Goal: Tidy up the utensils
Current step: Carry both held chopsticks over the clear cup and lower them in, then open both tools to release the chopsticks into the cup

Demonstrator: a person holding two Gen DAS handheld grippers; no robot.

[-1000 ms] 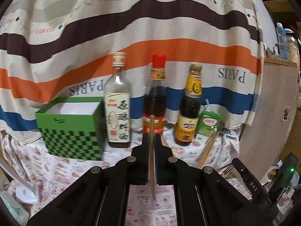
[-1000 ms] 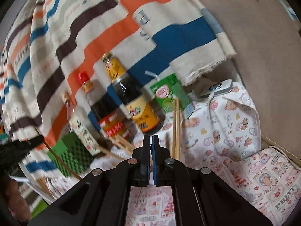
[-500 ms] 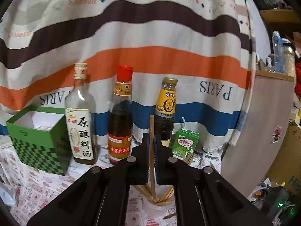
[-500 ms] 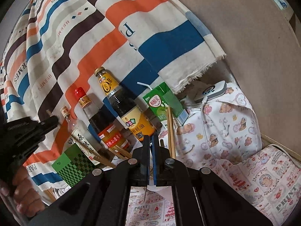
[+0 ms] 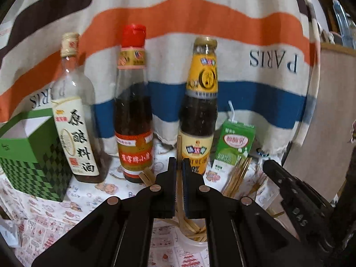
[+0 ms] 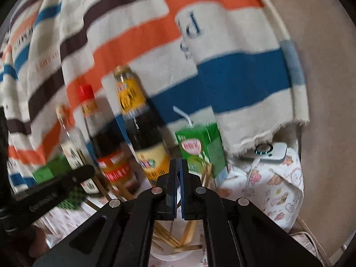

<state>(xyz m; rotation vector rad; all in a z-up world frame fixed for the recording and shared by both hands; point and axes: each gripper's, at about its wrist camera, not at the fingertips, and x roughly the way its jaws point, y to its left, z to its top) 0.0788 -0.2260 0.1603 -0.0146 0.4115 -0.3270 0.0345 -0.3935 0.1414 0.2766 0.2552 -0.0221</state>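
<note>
My left gripper (image 5: 179,162) is shut on a wooden chopstick (image 5: 179,146), which stands upright between the jaws. Its lower end hangs over a clear cup (image 5: 189,242) that holds several chopsticks (image 5: 193,229). More loose chopsticks (image 5: 238,175) lie beside the green milk carton (image 5: 235,146). My right gripper (image 6: 179,162) is shut with nothing clearly held, hovering over the same cup (image 6: 164,253) and its chopsticks (image 6: 184,238). Each gripper shows in the other's view: the right gripper (image 5: 289,189) at the right edge, the left gripper (image 6: 55,191) at the lower left.
Three sauce bottles (image 5: 133,111) stand in a row before a striped cloth (image 5: 200,17). A green checked box (image 5: 33,155) sits at the left. A white device with a cable (image 6: 271,151) lies at the back right on the patterned tablecloth (image 6: 278,189).
The left gripper carried its chopstick rightward and closer to the bottles, ending over the cup. The right gripper rose and rolled, so its view now stands more upright.
</note>
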